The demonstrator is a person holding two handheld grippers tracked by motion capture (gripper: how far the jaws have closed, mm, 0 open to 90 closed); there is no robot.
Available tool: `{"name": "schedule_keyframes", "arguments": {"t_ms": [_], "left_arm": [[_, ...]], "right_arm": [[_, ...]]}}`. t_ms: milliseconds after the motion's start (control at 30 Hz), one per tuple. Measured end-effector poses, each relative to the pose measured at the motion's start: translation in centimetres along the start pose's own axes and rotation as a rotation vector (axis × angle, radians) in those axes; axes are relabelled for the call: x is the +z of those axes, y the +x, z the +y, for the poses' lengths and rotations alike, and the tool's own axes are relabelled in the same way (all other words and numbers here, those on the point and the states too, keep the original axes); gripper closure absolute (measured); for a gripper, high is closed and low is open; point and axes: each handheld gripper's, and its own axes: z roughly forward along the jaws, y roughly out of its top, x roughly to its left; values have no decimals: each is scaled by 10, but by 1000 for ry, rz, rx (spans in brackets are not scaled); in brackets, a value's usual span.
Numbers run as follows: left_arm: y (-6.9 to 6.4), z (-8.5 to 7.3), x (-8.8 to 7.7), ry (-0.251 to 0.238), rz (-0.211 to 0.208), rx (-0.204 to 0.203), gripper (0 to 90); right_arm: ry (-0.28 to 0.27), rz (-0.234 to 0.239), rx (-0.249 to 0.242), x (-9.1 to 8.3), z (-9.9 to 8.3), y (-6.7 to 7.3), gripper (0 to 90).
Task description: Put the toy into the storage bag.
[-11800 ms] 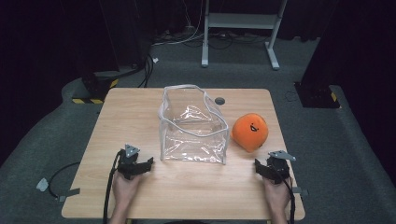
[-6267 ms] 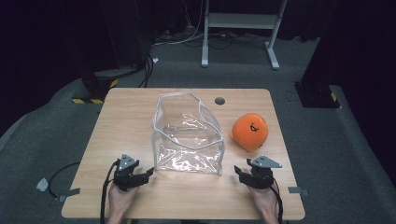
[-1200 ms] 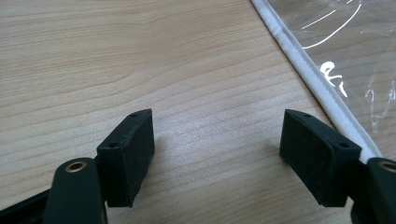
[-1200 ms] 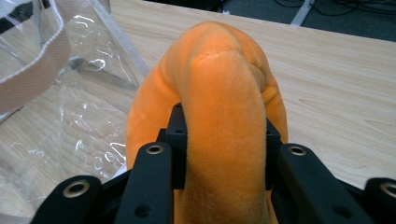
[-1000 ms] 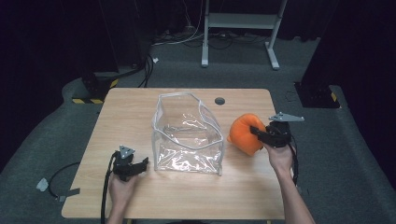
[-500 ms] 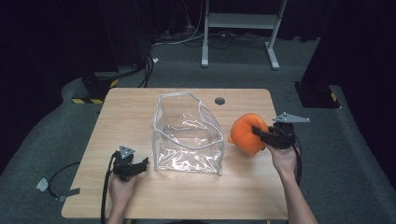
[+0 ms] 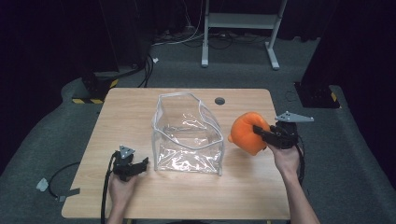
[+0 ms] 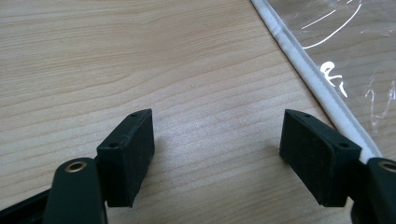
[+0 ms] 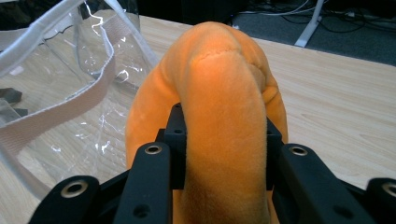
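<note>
- Squeezing an orange plush toy (image 7: 246,132), the right gripper (image 7: 261,133) is closing its two black jaws on a fold of the soft fabric, which is bulging up between them in the right gripper view (image 9: 224,121).
- The plush toy is hanging in that grip just beside the right wall of a clear plastic bag (image 7: 187,140), near the right side of the wooden table (image 7: 140,102); whether its underside is touching the tabletop I cannot tell.
- The person's right hand (image 7: 286,157) is wrapping around the gripper's body from behind, with the forearm coming in from the bottom right of the high view.
- The clear bag is standing upright at the middle of the table with its white-trimmed mouth open upward, and in the right gripper view its rim (image 9: 60,107) is showing just to the left of the toy.
- The left gripper (image 7: 135,165) is resting low at the near left of the table, just beside the bag's lower left corner, held by the left hand (image 7: 122,185).
- Its jaws are standing wide apart with nothing but bare wood between them, and the bag's white seam (image 8: 317,88) is running close past the right-hand pad (image 8: 317,156) in the left gripper view.
</note>
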Motion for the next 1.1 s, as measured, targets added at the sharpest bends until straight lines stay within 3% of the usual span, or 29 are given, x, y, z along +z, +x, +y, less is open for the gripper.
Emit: {"name": "schedule_keyframes", "arguments": {"t_ms": [1100], "left_arm": [[0, 0, 0, -1, 0, 0, 262]], "right_arm": [[-59, 27, -25, -29, 24, 10, 666]]}}
